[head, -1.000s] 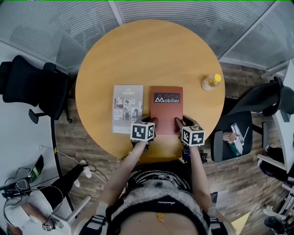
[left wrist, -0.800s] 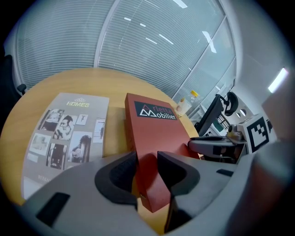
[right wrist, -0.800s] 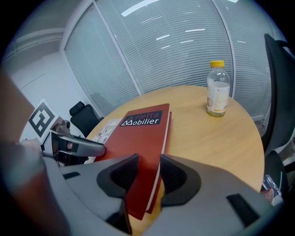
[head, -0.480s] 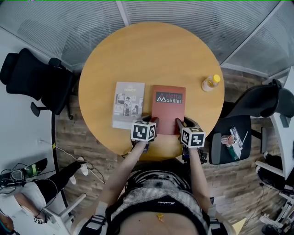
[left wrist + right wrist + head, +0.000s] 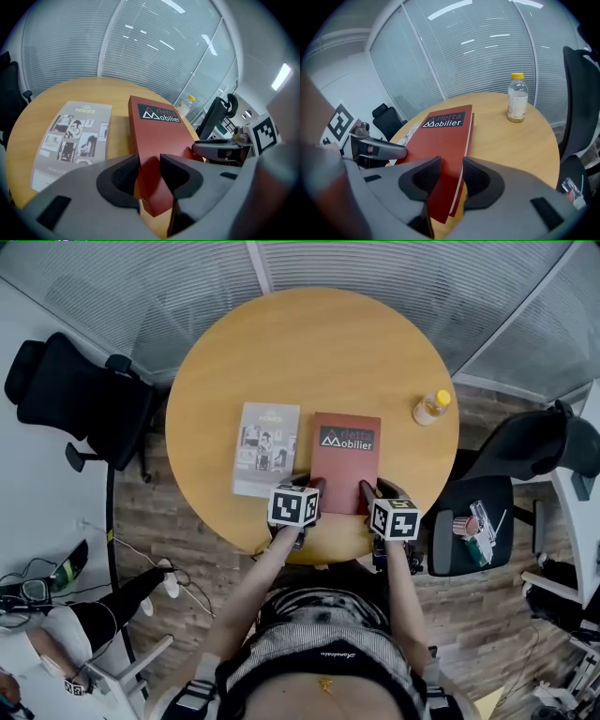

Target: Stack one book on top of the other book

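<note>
Black, rubbery-looking pads on the left claw [image 5: 150,161], pinched onto the near left corner of the red book [image 5: 157,129], jaws parted only by the thickness of cover and pages. Same on the right claw [image 5: 451,165], clamped on the near right corner. Near edge apparently raised off the counter [image 5: 309,352], far edge seemingly down on the wood, though hard to tell for sure. For a clean stack: lift both corners evenly, to bring it up flat rather than sagging in the middle. Carry leftward over the grey book [image 5: 266,448], lying flat just beside. Square up the edges before lowering, touch down far edge first, then let go with both grips together. Beware of flex: thin, smooth, stiff-card cover, probably prone to bowing or slipping from a corner-only hold. Grey book: thinner, matte, brochure-like, printed with small photo panels. Counter: round, smooth, honey-coloured wood finish. Off to the right, well apart: a clear plastic bottle [image 5: 431,408] with a yellow cap, out of the likely path.
</note>
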